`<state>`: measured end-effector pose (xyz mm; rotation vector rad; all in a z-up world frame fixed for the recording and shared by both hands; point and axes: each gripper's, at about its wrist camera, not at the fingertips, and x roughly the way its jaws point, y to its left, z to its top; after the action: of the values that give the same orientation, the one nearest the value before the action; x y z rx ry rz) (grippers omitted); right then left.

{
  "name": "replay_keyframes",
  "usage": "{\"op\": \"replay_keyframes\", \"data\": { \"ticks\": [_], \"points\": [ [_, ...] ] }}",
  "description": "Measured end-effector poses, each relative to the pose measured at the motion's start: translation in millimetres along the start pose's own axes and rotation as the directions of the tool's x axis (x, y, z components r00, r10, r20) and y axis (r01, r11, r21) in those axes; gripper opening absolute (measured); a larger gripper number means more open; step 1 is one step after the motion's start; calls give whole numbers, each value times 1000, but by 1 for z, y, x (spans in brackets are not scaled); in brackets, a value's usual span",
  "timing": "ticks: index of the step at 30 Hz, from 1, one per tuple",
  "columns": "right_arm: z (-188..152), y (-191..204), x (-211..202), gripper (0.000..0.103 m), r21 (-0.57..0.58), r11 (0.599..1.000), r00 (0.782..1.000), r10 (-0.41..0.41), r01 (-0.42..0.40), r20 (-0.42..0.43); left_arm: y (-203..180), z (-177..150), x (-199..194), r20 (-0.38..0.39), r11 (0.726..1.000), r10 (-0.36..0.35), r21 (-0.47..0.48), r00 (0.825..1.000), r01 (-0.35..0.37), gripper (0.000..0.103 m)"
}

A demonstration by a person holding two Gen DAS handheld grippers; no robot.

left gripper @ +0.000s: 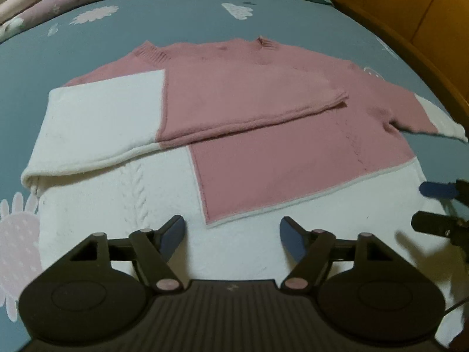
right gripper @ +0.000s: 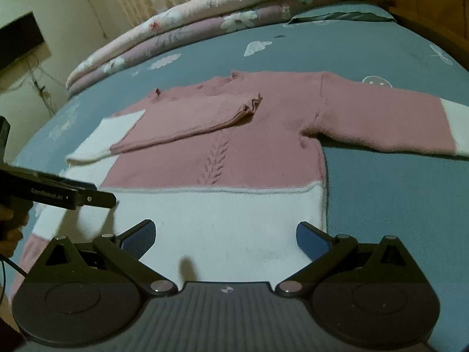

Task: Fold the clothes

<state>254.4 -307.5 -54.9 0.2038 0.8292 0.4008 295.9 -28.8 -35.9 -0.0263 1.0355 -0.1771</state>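
Both claws I'm running stand open w/ nothing between the pads: left gripper and right gripper hover over the white hem of the pink-and-white sweater, spread flat on the bed, one sleeve folded across its chest.

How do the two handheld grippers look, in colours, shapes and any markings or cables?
The left gripper and the right gripper look alike: black linkage arms with pale round rivets, blue pads, round black discs and a ribbed grey body. In the right wrist view, the left one shows white lettering and a thin dark cable.
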Motion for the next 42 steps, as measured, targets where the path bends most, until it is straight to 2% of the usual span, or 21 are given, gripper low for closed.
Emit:
{"op": "replay_keyframes", "data": {
  "ticks": [6, 11, 15, 17, 18, 20, 22, 23, 25, 26, 27, 29, 31, 36, 42],
  "points": [
    [9, -18, -14, 103, 123, 988, 995, 88, -93, 42, -3, 1, -1, -14, 1000, 12, -4, 1000, -12, 73],
    [17, -52, -44, 103, 229, 964, 984, 101, -133, 147, -3, 2, -3, -13, 1000, 8, -28, 1000, -9, 74],
    [17, -105, -69, 103, 385, 916, 976, 31, -115, 216, -1, -1, -5, -6, 999, 2, -54, 1000, -2, 74],
    [18, -141, -80, 103, 490, 867, 970, -40, -86, 241, 0, -2, -6, -5, 998, 0, -61, 1000, 0, 74],
    [16, -164, -85, 103, 564, 821, 964, -78, -83, 255, 0, -2, -6, -3, 998, 0, -63, 1000, 0, 74],
    [10, -203, -94, 103, 672, 730, 943, -124, -124, 309, 1, -3, -6, -1, 998, -2, -67, 1000, 2, 75],
    [0, -239, -98, 103, 761, 615, 919, -144, -206, 366, 2, -3, -6, -1, 998, -1, -69, 1000, 1, 76],
    [-6, -258, -100, 103, 796, 552, 906, -156, -249, 393, 2, -3, -6, -2, 998, -1, -70, 1000, 0, 77],
    [-14, -281, -100, 103, 833, 465, 887, -185, -299, 422, 2, -3, -5, -3, 998, 0, -68, 1000, 0, 78],
    [-13, -286, -102, 103, 827, 459, 873, -191, -324, 449, 2, -2, -5, -4, 998, 0, -67, 1000, -1, 78],
    [-9, -287, -104, 103, 829, 472, 871, -218, -300, 439, 2, -2, -5, -4, 998, 1, -68, 1000, -2, 78],
    [-1, -288, -105, 103, 841, 505, 875, -296, -197, 383, 3, -2, -4, -3, 998, 0, -70, 1000, -1, 79],
    [5, -295, -100, 103, 858, 500, 880, -348, -117, 324, 4, -1, -3, -1, 997, -1, -72, 1000, 1, 79],
    [18, -318, -94, 103, 861, 494, 872, -362, -119, 329, 7, 0, -1, 3, 997, -4, -82, 1000, 4, 80],
    [26, -337, -83, 103, 830, 532, 858, -336, -167, 388, 8, 3, 2, 4, 997, -9, -81, 1000, 9, 82]
  ]
}}
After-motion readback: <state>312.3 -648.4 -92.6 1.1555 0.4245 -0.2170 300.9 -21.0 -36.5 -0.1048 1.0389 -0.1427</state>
